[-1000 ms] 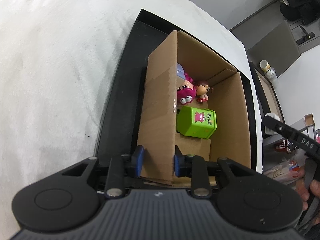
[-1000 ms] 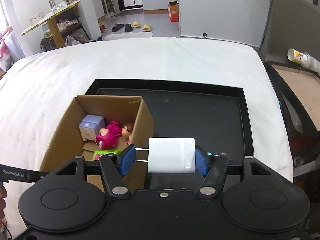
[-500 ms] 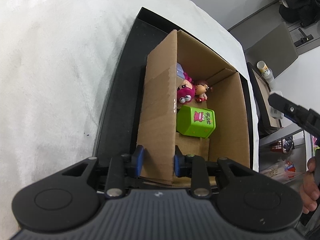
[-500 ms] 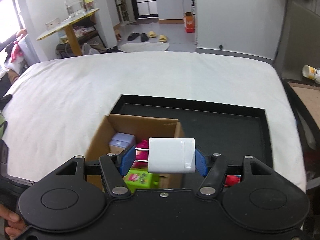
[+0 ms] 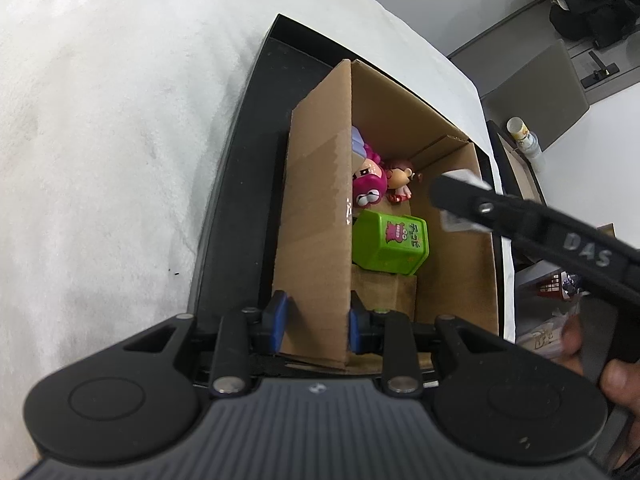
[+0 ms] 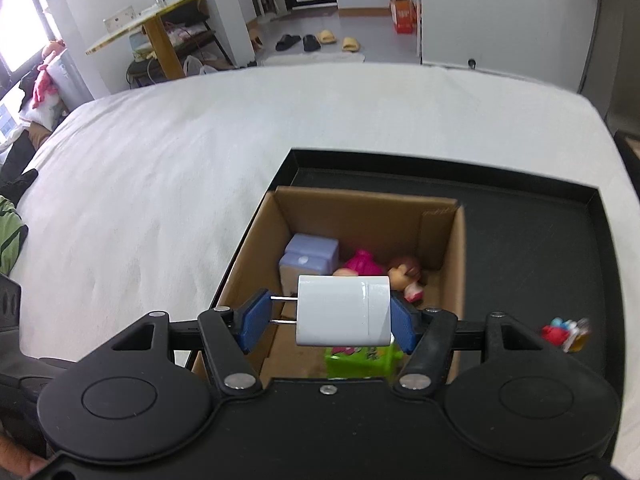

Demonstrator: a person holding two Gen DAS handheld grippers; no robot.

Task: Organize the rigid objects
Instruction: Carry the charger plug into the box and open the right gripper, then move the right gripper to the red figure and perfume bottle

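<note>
- The left gripper (image 5: 316,320) has its blue pads pinched on the near wall of the cardboard box (image 5: 316,216), one pad outside and one inside.
- The right gripper (image 6: 325,316) clamps a white plug (image 6: 343,310) between its pads, the two metal prongs pointing at its left pad.
- Plug and gripper hang above the open box, which stands on a black tray (image 6: 532,248).
- Below and ahead of the plug lie a lilac cube (image 6: 310,256), a pink toy (image 6: 362,264), a small doll (image 6: 406,274) and a green box (image 6: 362,360).
- To the right gripper's right, a small red toy (image 6: 560,330) lies on the tray.
</note>
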